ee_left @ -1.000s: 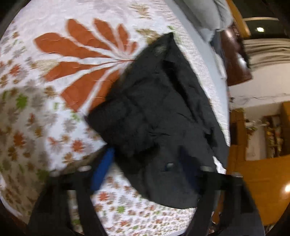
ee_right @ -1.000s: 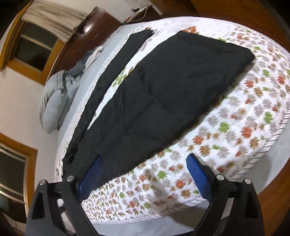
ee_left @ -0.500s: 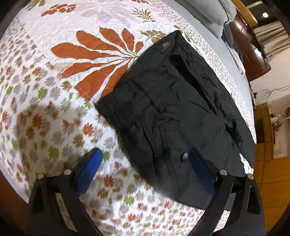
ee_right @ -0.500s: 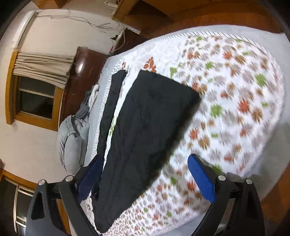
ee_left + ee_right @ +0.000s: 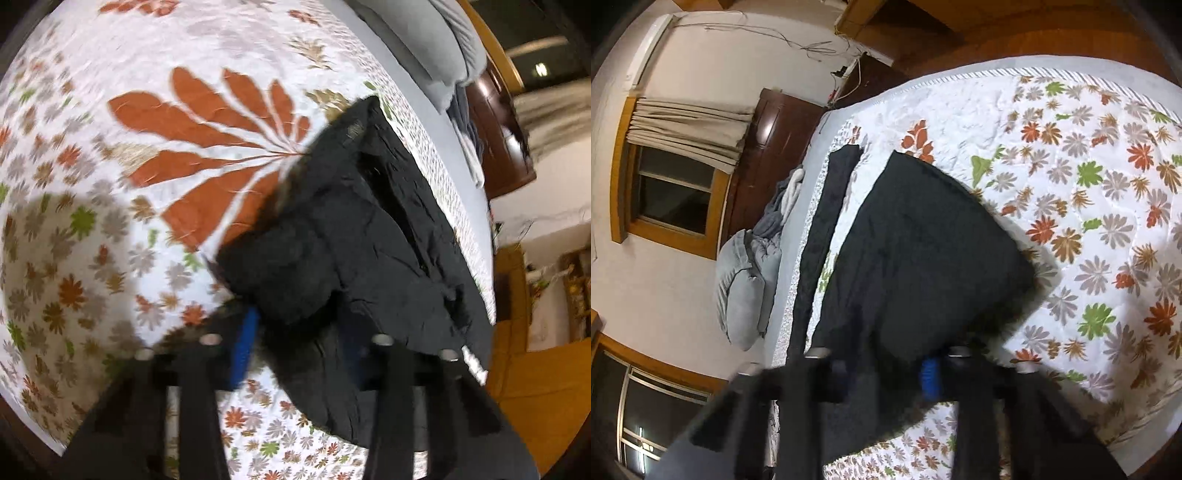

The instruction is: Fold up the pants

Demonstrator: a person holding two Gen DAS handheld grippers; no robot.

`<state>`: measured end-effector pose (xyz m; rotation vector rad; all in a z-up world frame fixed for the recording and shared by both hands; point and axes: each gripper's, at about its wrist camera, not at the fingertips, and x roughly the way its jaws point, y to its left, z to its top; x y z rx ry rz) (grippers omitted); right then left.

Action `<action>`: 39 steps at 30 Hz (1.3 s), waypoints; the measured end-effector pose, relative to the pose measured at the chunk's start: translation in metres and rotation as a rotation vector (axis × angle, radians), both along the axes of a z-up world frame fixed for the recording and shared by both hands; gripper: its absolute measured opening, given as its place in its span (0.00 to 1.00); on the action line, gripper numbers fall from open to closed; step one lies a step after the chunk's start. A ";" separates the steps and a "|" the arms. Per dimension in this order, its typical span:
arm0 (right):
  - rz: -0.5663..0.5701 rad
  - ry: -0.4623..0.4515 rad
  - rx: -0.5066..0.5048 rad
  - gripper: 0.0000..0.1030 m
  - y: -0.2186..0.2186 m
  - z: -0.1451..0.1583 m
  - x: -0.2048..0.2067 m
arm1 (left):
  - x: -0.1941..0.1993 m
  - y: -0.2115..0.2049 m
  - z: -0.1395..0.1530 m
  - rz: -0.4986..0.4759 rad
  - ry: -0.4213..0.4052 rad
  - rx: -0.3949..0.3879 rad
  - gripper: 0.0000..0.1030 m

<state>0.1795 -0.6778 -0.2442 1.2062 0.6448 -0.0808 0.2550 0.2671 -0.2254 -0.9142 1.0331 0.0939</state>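
Left gripper (image 5: 295,343) and right gripper (image 5: 890,373), wide before, now closing on pants (image 5: 369,236) edges.

Floral quilt (image 5: 155,110), grey pillows (image 5: 742,288), curtained window (image 5: 676,184)

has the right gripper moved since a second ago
Yes. The right gripper has come in over the black pants from the floral quilt, jaws closing with fabric between them.

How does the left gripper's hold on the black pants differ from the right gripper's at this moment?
The left gripper is closing on bunched, wrinkled cloth at the waist end of the black pants; the right gripper is closing on a flat, smooth leg end. The left's blue pads stand further apart than the right's. Both have pants fabric between their jaws, over the floral bedspread.
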 end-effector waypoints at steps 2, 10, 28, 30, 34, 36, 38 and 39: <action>-0.005 0.006 -0.010 0.13 0.001 0.000 -0.009 | -0.004 0.004 -0.001 -0.002 -0.006 -0.032 0.25; 0.024 0.014 -0.083 0.09 0.019 0.027 -0.022 | -0.016 0.017 0.031 -0.039 0.029 -0.026 0.18; 0.260 0.173 -0.115 0.19 0.087 -0.004 -0.021 | -0.079 0.101 0.016 -0.002 0.102 -0.008 0.41; 0.284 0.198 -0.137 0.40 0.081 0.005 -0.023 | -0.083 0.102 0.039 -0.017 0.095 0.123 0.68; 0.289 0.292 -0.351 0.58 0.064 0.050 -0.029 | -0.070 0.104 0.096 -0.092 -0.026 0.272 0.90; 0.297 0.298 -0.437 0.66 0.059 0.071 -0.026 | -0.045 0.103 0.119 -0.148 -0.089 0.284 0.94; 0.328 0.266 -0.471 0.81 0.060 0.095 -0.009 | -0.007 0.100 0.129 -0.223 -0.115 0.279 0.95; 0.350 0.240 -0.466 0.87 0.065 0.104 0.001 | 0.012 0.098 0.130 -0.246 -0.119 0.279 0.95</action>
